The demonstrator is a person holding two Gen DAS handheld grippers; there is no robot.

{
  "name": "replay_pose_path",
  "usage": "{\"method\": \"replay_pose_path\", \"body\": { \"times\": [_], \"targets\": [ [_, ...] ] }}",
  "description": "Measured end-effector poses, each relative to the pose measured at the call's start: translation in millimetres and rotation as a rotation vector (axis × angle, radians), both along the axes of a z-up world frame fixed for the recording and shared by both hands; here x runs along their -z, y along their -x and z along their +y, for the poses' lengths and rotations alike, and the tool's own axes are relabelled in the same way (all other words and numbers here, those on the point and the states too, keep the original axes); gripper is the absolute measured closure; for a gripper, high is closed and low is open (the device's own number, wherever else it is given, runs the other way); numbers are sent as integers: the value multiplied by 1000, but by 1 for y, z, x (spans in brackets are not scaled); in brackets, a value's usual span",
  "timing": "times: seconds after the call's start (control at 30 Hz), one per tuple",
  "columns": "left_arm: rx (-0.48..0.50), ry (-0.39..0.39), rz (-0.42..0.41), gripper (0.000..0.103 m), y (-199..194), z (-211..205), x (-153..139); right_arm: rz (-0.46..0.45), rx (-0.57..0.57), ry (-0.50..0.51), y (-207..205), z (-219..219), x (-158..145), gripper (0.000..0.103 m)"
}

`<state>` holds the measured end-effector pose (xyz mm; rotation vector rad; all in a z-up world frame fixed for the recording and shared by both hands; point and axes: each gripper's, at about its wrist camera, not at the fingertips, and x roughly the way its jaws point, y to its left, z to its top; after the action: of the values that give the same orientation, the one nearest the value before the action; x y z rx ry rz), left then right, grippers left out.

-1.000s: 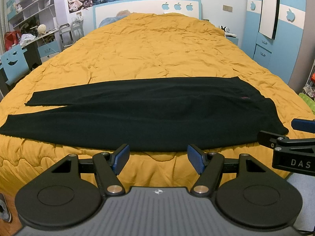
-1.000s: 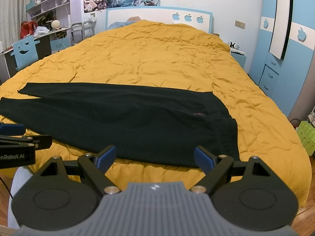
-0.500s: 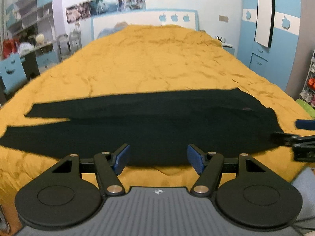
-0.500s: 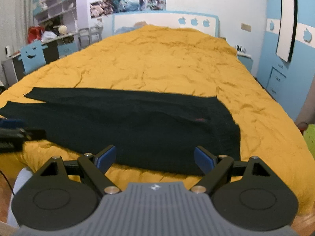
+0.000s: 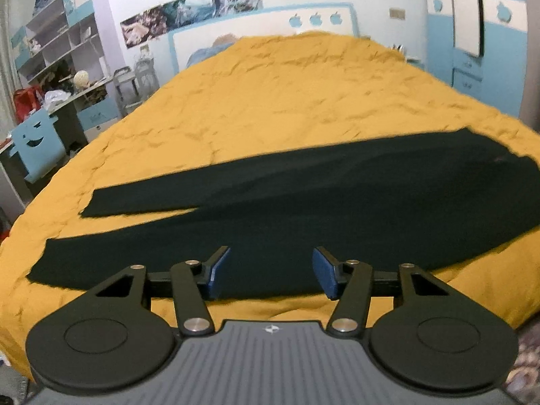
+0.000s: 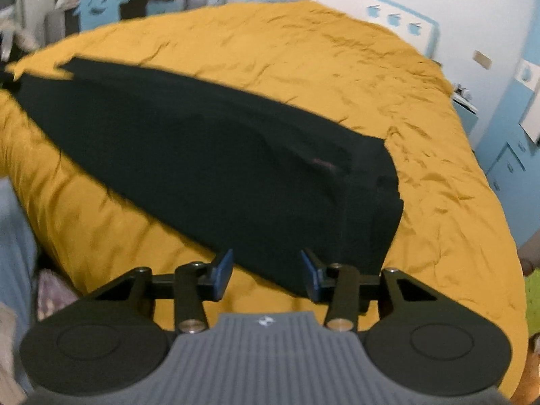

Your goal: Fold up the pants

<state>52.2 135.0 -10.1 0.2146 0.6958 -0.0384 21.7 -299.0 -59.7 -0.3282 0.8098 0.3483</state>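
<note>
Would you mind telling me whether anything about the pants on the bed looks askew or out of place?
Nothing stands out. The black pants lie flat and unfolded across the yellow quilt, legs slightly parted at the cuffs, with no bunching, spill or damage visible.

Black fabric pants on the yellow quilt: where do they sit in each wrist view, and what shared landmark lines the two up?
Left wrist: black fabric pants span the middle, leg ends at left, waist at right edge.
Right wrist: they run diagonally, legs upper left, waistband lower right, by the claw tips.
Shared landmark: white headboard with blue apple cutouts.
</note>
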Motion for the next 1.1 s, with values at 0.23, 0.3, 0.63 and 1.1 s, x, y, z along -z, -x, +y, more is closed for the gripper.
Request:
{"method": "replay_pose_path", "body": {
  "times": [0.23,0.3,0.63,1.1],
  "targets": [
    [-60,-126,48,38,-11,64,12,51,-128,169,-15,-1,13,70],
    [-86,-150,62,38,-14,81,15,70,-158,213,-18,1,19,71],
    [-125,-430,137,37,-20,140,42,51,-223,330,-24,10,32,88],
    [-87,-957,209,39,-72,177,115,74,-164,311,-38,14,26,101]
  ]
}}
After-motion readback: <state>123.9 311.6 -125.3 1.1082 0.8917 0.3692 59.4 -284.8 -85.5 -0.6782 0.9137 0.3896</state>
